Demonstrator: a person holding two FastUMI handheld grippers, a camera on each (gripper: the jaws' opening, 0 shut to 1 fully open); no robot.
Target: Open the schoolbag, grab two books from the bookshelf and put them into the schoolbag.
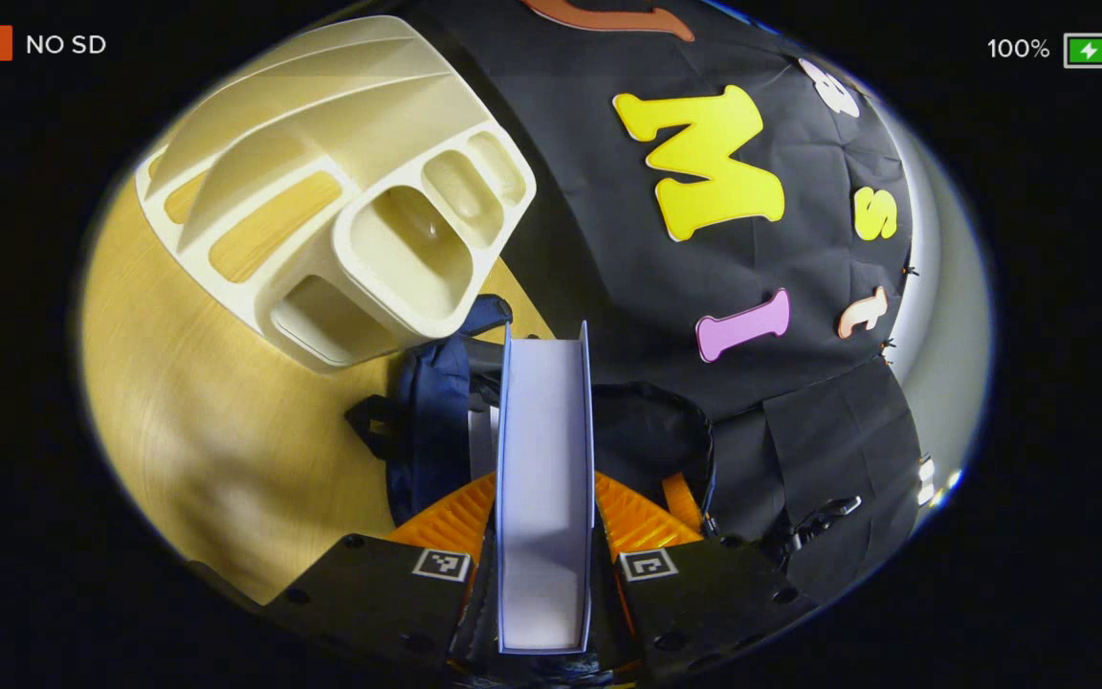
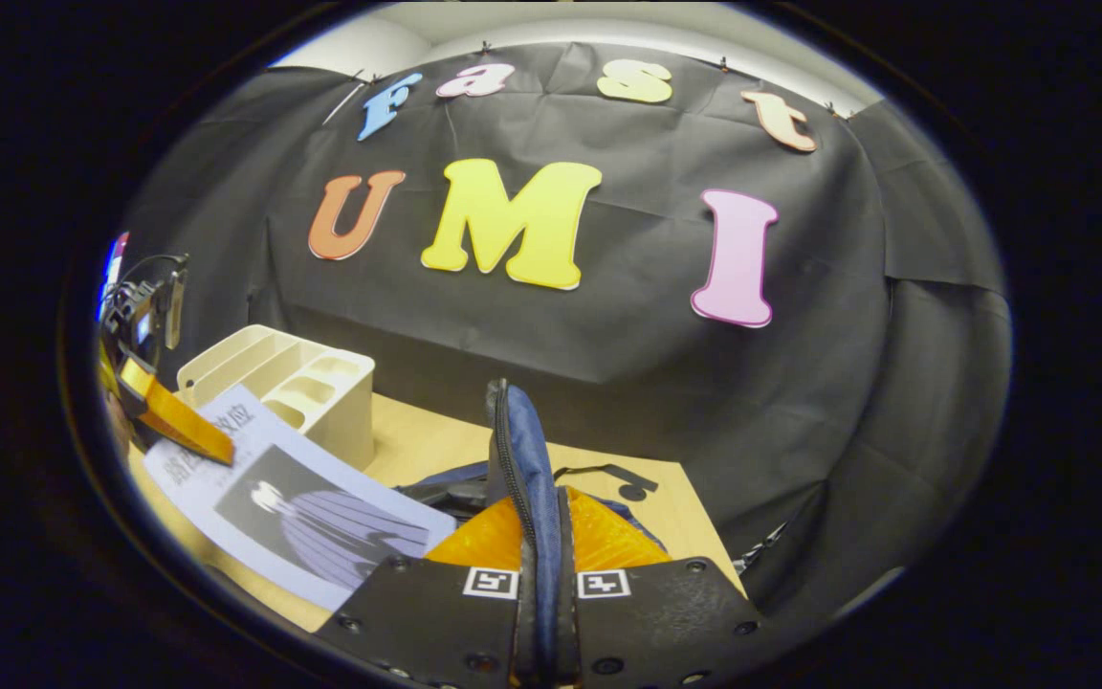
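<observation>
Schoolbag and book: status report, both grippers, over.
Left gripper shut on book, held above the open schoolbag. Right gripper shut on schoolbag's edge, holding it up. Bookshelf stands behind, nothing blocking the opening.

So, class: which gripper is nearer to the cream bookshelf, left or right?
Left. The left gripper, holding a book, sits right beside the bookshelf. The right gripper is farther off, clamped on the schoolbag's edge.

Left gripper [image 1: 545, 536]: black plates, ribbed jaws, 2 square tags, round screws.
</observation>
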